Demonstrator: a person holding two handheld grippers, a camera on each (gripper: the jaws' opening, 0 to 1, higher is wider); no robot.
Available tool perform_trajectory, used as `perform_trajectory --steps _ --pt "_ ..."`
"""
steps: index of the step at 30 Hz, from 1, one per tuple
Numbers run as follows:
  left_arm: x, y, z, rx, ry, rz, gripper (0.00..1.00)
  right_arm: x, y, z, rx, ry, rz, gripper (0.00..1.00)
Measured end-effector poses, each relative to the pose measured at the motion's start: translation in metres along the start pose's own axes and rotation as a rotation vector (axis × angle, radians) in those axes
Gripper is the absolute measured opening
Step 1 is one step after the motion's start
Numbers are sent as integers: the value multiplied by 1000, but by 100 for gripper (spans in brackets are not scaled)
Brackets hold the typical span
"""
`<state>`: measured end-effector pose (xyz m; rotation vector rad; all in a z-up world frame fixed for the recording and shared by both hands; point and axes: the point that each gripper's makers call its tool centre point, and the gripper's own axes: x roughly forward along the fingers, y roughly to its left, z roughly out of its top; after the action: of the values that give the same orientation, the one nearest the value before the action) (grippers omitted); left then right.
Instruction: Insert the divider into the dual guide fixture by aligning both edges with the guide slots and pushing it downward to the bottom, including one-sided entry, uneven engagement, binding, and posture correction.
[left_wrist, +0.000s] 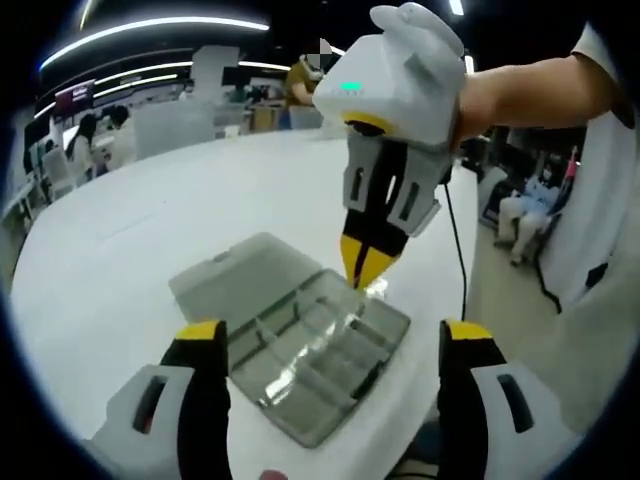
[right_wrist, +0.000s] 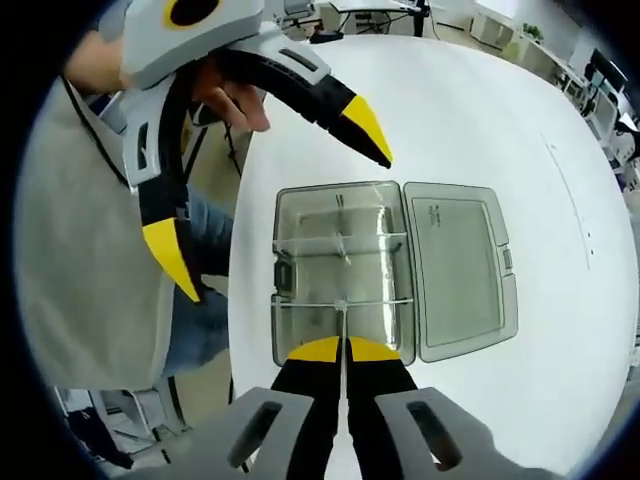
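A clear plastic compartment box (right_wrist: 300, 215) lies on the white table with its lid (right_wrist: 460, 270) folded open beside it. Thin clear partitions cross its tray (left_wrist: 335, 375). My right gripper (right_wrist: 345, 350) is shut on a thin clear divider (right_wrist: 343, 322), seen edge-on, at the tray's near section. In the left gripper view the right gripper (left_wrist: 365, 268) points down onto the tray's far edge, with the lid (left_wrist: 235, 270) to its left. My left gripper (left_wrist: 332, 332) is open, its jaws straddling the box without touching it. In the right gripper view the left gripper (right_wrist: 270, 195) hovers open above the tray's far side.
The round white table (left_wrist: 150, 220) spreads wide around the box, and its edge (right_wrist: 240, 300) runs close beside the tray. A person's sleeve and trousers (right_wrist: 110, 280) are next to that edge. Seated people and furniture stand in the background.
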<state>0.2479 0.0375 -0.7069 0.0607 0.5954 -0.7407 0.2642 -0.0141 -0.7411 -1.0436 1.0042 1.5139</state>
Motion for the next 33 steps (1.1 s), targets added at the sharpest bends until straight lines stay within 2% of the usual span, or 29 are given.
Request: perform_trajectory --steps 21,33 --pt "1 0 -2 -2 3 1 84 -9 1 1 -2 -17 -17 0" --pt "2 0 -2 -7 6 3 84 -5 4 3 -8 -19 0 0"
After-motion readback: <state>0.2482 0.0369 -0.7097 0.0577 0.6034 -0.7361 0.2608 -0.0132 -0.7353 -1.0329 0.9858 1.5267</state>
